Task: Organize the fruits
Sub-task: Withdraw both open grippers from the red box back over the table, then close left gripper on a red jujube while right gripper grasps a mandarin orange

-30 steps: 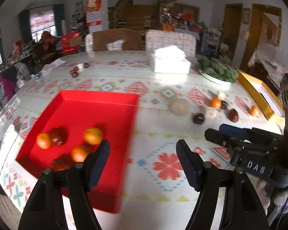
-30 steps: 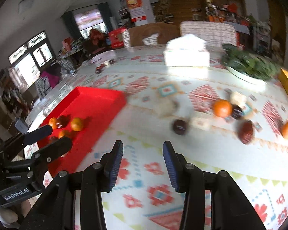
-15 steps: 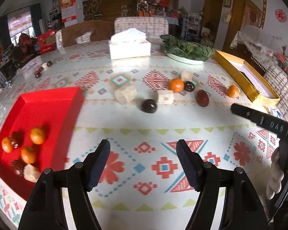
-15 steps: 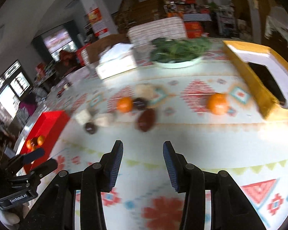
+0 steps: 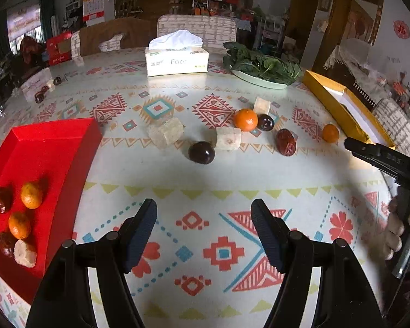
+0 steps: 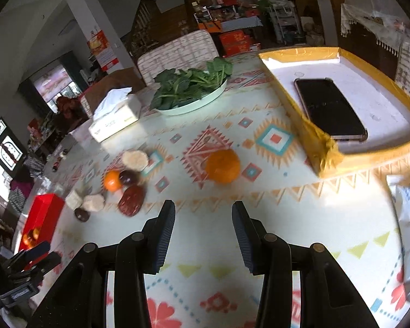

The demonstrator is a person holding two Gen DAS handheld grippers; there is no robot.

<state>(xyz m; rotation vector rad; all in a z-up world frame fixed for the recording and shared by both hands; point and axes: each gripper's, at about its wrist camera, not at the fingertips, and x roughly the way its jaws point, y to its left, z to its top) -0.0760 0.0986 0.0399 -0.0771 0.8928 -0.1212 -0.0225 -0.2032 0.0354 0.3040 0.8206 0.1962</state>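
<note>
A red tray (image 5: 52, 147) at the left holds several oranges, dark fruits and a pale chunk. Loose on the patterned table lie a dark plum (image 5: 201, 152), pale chunks (image 5: 165, 132), an orange (image 5: 245, 120), a second plum (image 5: 266, 122), a red date (image 5: 286, 142) and a small orange (image 5: 330, 133). My left gripper (image 5: 203, 229) is open and empty, above the table near the plum. My right gripper (image 6: 203, 235) is open and empty, just short of the lone orange (image 6: 223, 166). The date (image 6: 131, 200) and the fruit cluster lie to its left.
A tissue box (image 5: 176, 60) and a plate of greens (image 5: 262, 67) stand at the back. A yellow-rimmed box (image 6: 325, 147) with a phone (image 6: 329, 109) in it is at the right. Chairs stand behind the table.
Both grippers have swung right, away from the red tray. The right gripper now faces the lone orange and the yellow box. Both stay open.
</note>
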